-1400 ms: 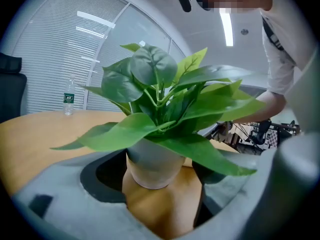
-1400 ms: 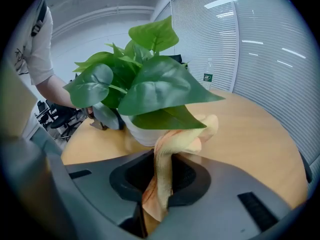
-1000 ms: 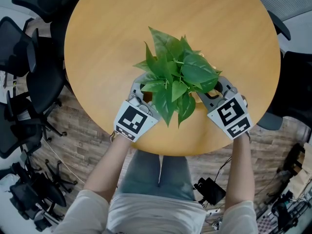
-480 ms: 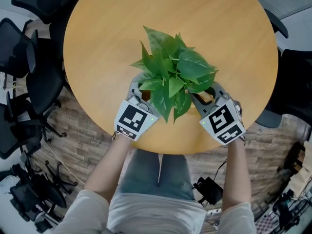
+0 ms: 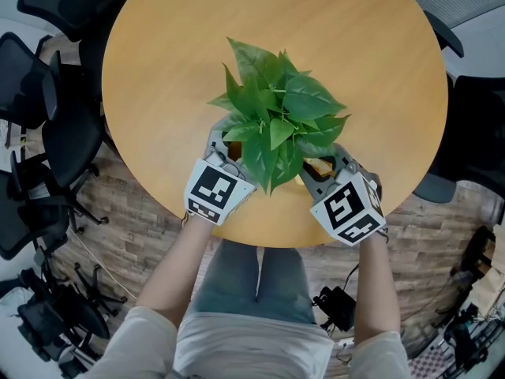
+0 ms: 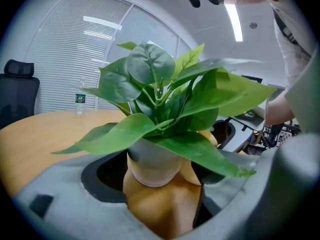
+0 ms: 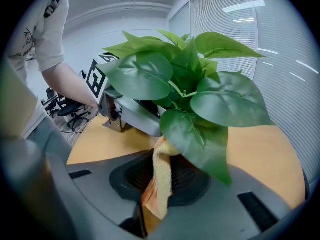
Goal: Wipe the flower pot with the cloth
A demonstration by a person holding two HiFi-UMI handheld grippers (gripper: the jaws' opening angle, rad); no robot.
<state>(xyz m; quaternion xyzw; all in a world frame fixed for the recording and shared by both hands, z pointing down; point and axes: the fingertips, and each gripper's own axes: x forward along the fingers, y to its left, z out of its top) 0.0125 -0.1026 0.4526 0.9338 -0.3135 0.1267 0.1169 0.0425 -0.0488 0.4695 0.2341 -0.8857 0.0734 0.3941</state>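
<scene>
A leafy green plant (image 5: 272,113) stands near the front edge of the round wooden table (image 5: 173,46); in the head view its leaves hide the pot. In the left gripper view the rounded pale flower pot (image 6: 152,164) sits between the wide jaws of my left gripper (image 6: 160,186), which is shut on it. My right gripper (image 7: 160,194) is shut on a folded orange-yellow cloth (image 7: 161,181). The cloth runs up under the leaves on the pot's right side, and its edge shows beside the pot as the cloth (image 6: 207,139). From above, the left gripper (image 5: 229,142) and right gripper (image 5: 319,166) flank the plant.
Black office chairs (image 5: 47,93) stand to the left of the table and another chair (image 5: 473,133) to the right. A water bottle (image 6: 80,98) stands far back on the tabletop. The table's near edge lies just under both grippers, above my legs.
My right gripper has slid left and toward me around the pot's near side with the cloth in it. The plant has shifted slightly left. The left gripper has stayed put.
</scene>
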